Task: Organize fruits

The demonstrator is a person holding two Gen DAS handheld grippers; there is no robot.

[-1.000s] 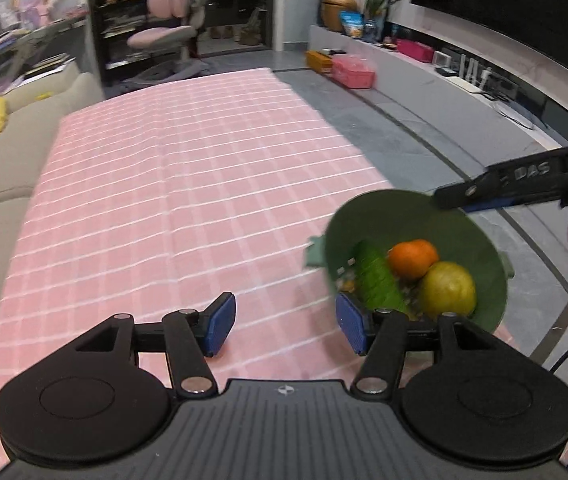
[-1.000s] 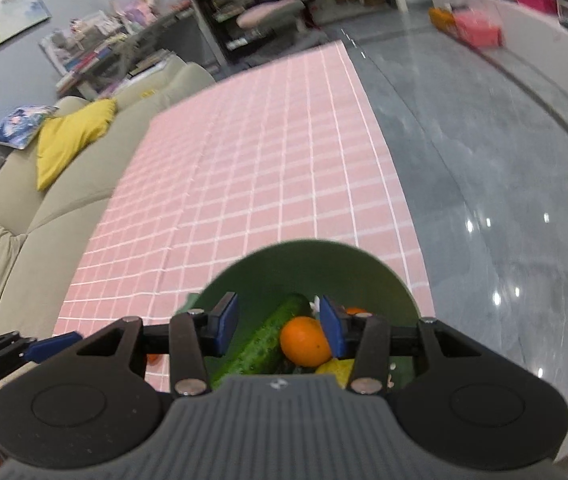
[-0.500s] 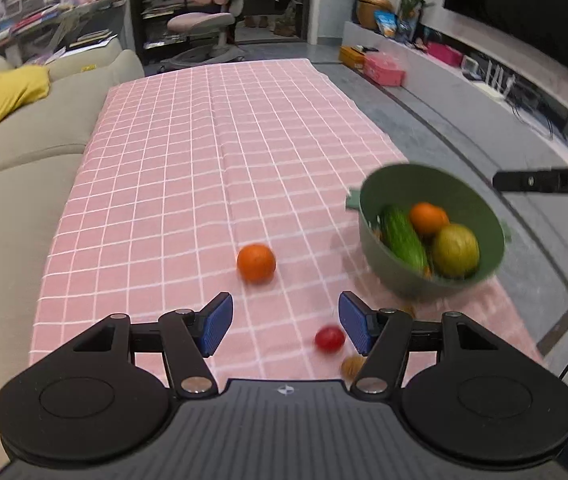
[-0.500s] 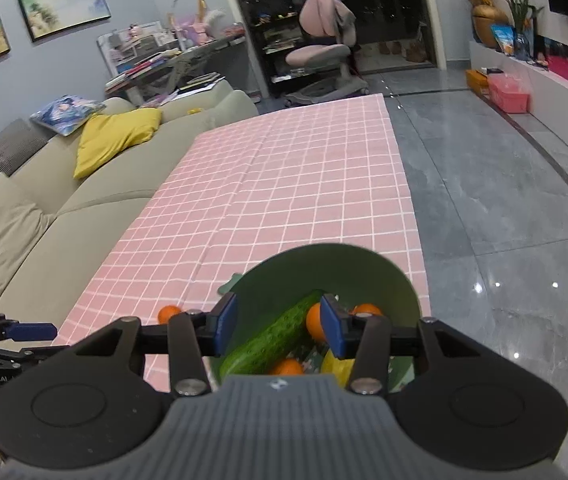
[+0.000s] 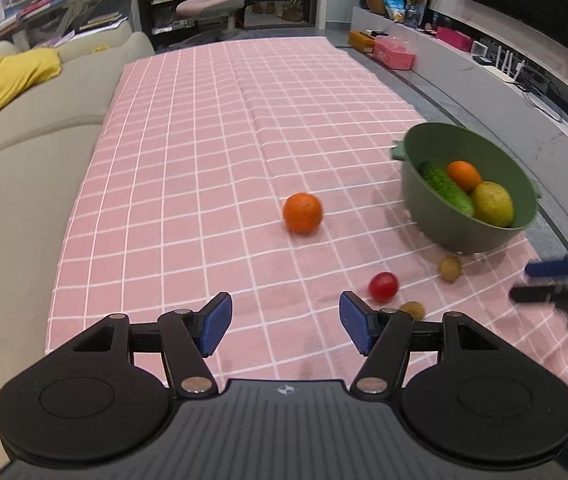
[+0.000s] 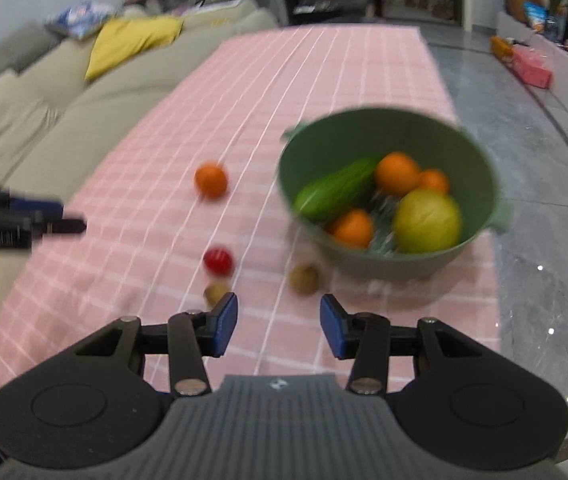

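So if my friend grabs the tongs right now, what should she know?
Left tongs: open, empty.
Right tongs: open, empty.
Green bowl: holds a cucumber, three oranges and a yellow-green fruit.
Left on the pink checked cloth: one orange, a red tomato, two small brown fruits near the bowl.
Those four are yet to go into the bowl.
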